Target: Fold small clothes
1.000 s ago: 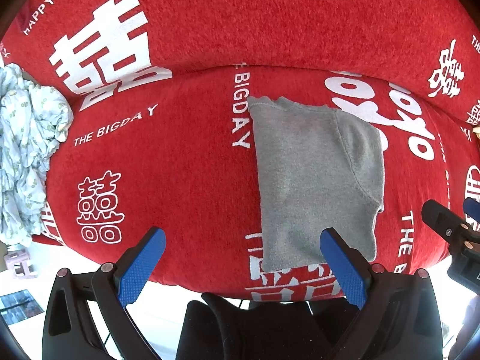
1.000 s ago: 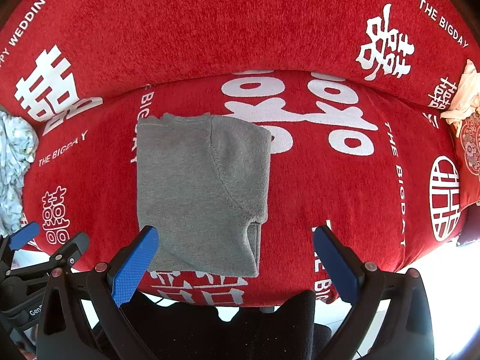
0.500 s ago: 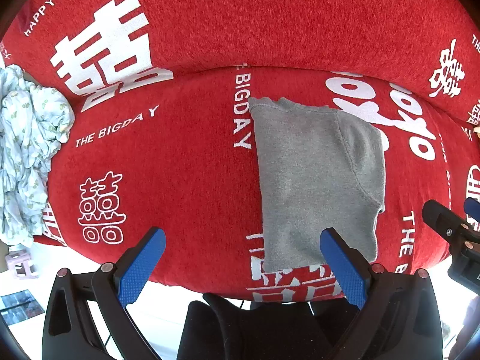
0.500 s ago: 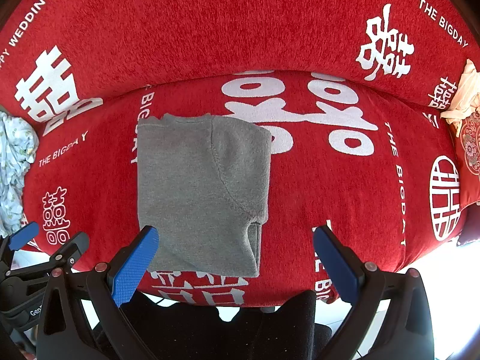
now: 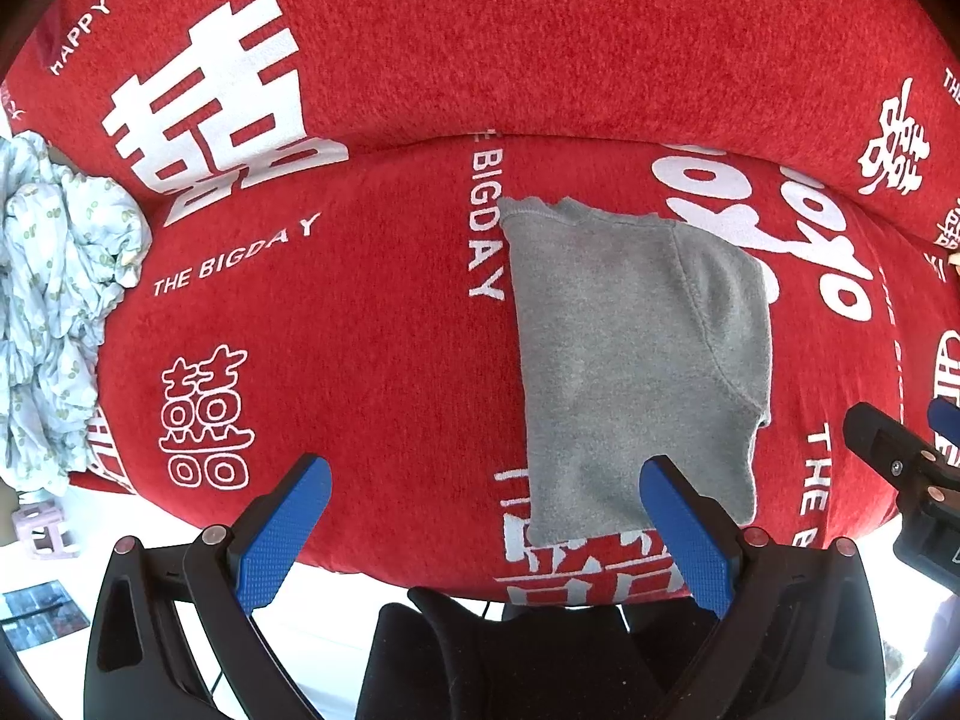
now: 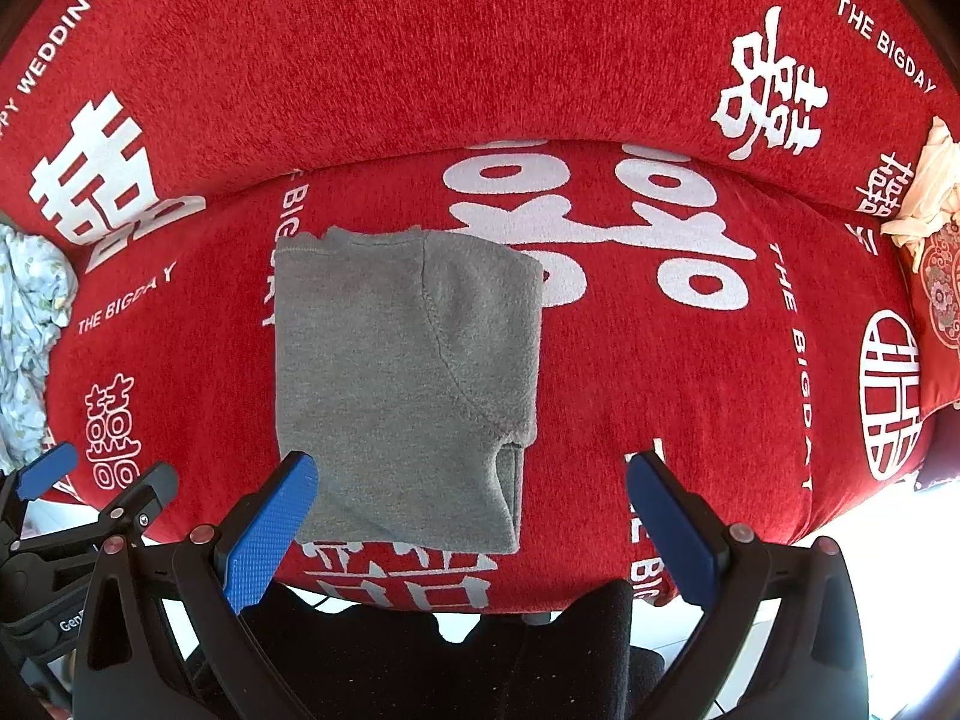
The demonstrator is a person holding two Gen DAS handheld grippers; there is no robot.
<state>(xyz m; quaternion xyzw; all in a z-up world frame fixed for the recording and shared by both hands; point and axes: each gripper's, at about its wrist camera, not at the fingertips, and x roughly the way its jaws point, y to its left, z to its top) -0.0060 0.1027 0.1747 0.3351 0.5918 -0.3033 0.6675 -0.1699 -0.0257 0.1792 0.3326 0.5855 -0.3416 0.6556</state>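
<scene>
A small grey garment (image 5: pixel 630 354) lies folded flat on the red sofa seat (image 5: pixel 360 360); it also shows in the right wrist view (image 6: pixel 402 384). My left gripper (image 5: pixel 486 516) is open and empty, held above the seat's front edge, with its right finger over the garment's near edge. My right gripper (image 6: pixel 474 510) is open and empty, with its left finger over the garment's near left corner. The left gripper's tip (image 6: pixel 45 474) shows at the lower left of the right wrist view, and the right gripper's tip (image 5: pixel 888 456) at the right of the left wrist view.
A crumpled pale floral cloth (image 5: pixel 54 324) lies at the sofa's left end. A cream cloth (image 6: pixel 924 186) and a patterned red cushion (image 6: pixel 942 300) sit at the right end. The sofa back (image 6: pixel 420 48) rises behind the seat. Bright floor lies below the front edge.
Almost nothing has changed. The view has shifted very slightly; both grippers stay open over the seat's front edge and the garment lies still.
</scene>
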